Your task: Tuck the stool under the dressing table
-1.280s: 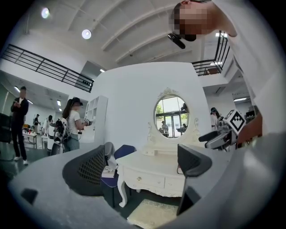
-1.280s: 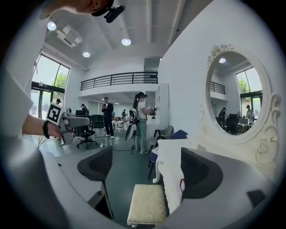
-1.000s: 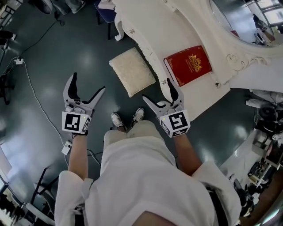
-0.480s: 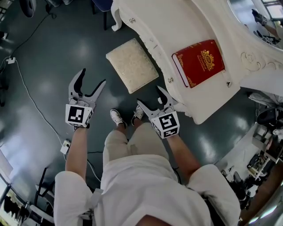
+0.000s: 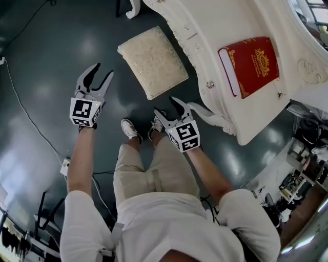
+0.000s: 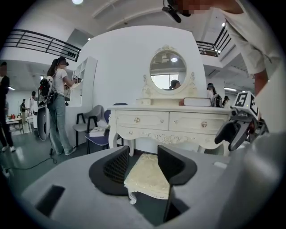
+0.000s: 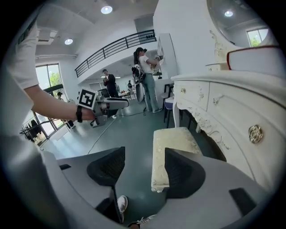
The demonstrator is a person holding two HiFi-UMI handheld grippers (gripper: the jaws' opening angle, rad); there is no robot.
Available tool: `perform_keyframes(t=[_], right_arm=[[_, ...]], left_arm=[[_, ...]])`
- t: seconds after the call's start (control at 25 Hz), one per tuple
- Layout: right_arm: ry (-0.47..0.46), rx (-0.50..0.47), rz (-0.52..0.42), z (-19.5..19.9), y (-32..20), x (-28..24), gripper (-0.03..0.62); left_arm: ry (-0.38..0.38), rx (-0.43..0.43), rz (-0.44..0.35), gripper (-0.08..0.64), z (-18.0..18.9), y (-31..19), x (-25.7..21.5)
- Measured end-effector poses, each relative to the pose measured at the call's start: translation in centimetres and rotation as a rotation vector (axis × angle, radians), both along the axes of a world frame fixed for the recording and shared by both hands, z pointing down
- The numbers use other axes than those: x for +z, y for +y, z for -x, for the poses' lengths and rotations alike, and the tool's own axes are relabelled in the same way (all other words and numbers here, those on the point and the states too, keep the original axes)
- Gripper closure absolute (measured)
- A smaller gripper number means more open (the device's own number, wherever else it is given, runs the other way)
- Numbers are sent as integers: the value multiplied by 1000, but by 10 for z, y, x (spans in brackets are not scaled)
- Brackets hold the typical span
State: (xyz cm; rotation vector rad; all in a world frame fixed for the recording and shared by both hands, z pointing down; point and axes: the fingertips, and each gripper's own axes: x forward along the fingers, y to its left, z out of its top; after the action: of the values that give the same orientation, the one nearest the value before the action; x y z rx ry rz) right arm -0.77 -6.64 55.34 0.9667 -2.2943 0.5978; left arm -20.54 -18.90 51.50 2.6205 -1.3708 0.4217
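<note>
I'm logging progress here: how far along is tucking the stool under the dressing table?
Nothing is done: the stool stands out on the floor before the dressing table. In hand: left gripper and right gripper, jaws closing on nothing, short of it. Left: push it under.

Bright overhead lamps [image 7: 106, 9], glare patches on dark floor [image 5: 88, 47], fisheye-bent, black-vignetted edges.

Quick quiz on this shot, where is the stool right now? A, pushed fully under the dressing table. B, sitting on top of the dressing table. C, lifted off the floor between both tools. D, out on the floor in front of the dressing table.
D: in the head view the cream-cushioned stool stands on the dark floor in front of the dressing table, its whole seat uncovered.
</note>
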Motion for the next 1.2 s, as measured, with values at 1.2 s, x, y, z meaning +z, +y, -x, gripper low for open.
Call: perform_keyframes(t=[1.2], right_arm=[[64, 260, 223, -1, 23, 222, 352]], left_arm=[[-250, 225, 170, 363, -20, -71, 247]])
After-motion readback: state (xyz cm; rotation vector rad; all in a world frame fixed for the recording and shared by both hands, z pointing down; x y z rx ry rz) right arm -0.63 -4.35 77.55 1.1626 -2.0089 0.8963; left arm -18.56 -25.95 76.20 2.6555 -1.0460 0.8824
